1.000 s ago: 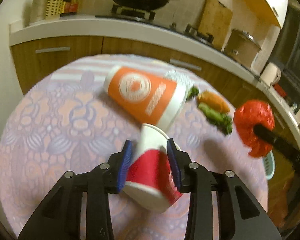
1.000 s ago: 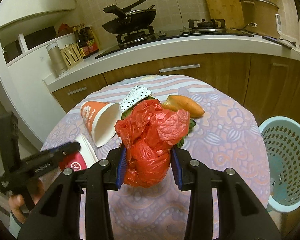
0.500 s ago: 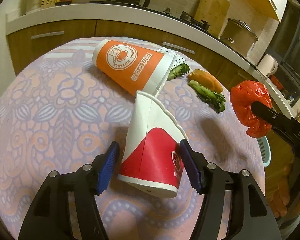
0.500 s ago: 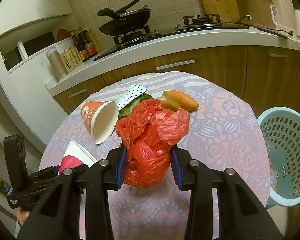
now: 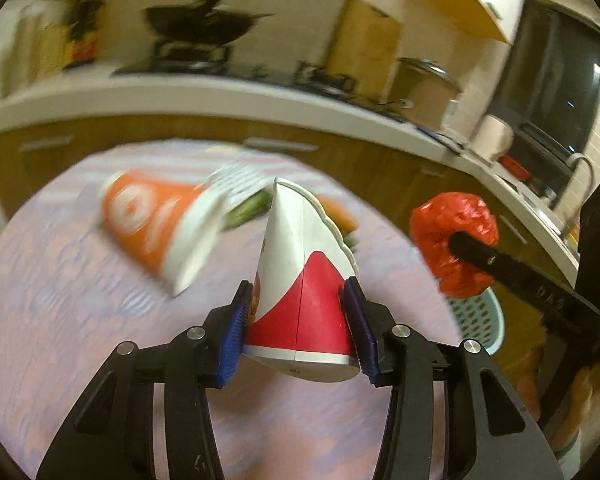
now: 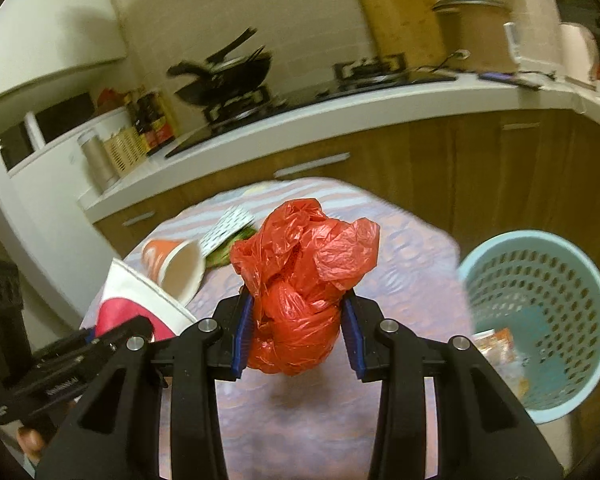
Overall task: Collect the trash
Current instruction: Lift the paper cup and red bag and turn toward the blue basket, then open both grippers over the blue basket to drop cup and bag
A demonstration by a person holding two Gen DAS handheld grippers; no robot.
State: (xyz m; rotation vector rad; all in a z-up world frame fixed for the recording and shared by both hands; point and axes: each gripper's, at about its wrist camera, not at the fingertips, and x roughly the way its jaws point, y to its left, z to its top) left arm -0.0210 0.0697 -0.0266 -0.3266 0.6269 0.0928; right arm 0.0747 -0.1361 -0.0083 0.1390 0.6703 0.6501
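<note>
Lifting of both trash items off the table is now under way.

Half a second ago the red-and-white paper cup [image 5: 300,296] lay unclamped between parted pads; it is now squeezed by the left gripper [image 5: 298,328] and raised. The red plastic bag [image 6: 300,288] is kept clamped in the right gripper [image 6: 296,334]. Some wrappers are seen in the blue basket [image 6: 540,320]; the orange cup [image 5: 160,228] is left lying.

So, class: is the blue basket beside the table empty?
No: the right wrist view shows wrappers lying inside the blue basket.
</note>
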